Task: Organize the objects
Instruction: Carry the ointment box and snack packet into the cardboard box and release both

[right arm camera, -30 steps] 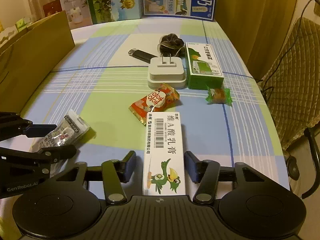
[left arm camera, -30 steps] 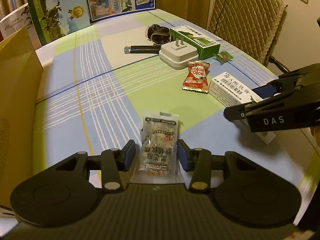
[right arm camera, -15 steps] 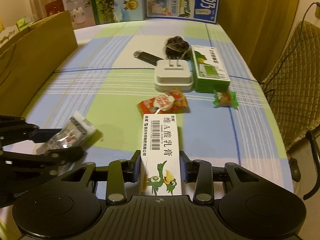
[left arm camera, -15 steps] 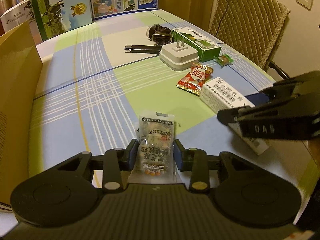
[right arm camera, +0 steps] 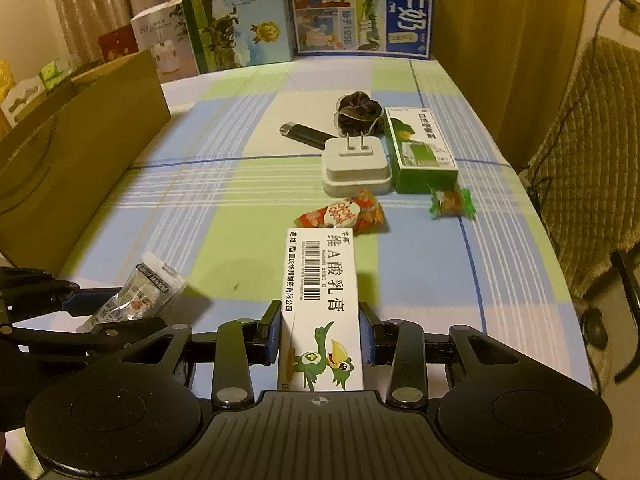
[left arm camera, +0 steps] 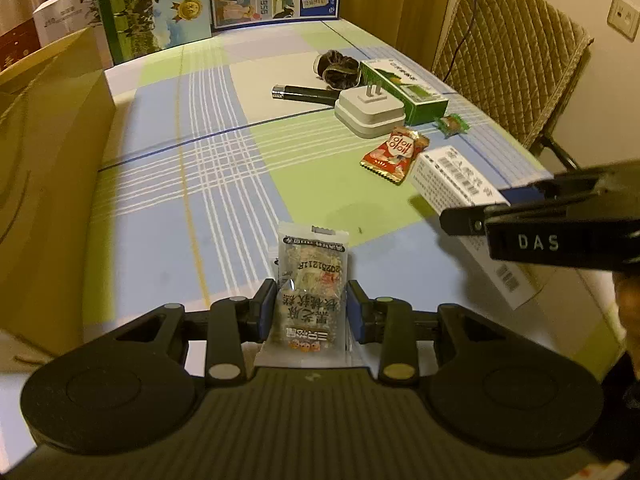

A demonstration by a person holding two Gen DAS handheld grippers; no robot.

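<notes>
**Both grippers loaded over the checked table**

We see the checked tablecloth running back to the milk cartons, with a brown cardboard box along its left side and a quilted chair to the right. Our right gripper has its jaws pinching the long white ointment box, which points away down the table, above the cloth. Our left gripper has its jaws pressed onto a clear snack packet, also held just above the cloth. Further out lie a green box and, touching its left side, a white plug adapter. Nearer us sits the red snack pouch, just beyond the ointment box's far end. Behind the adapter we find a dark scrunchie and a black lighter. Smallest is the green-wrapped candy.
</notes>
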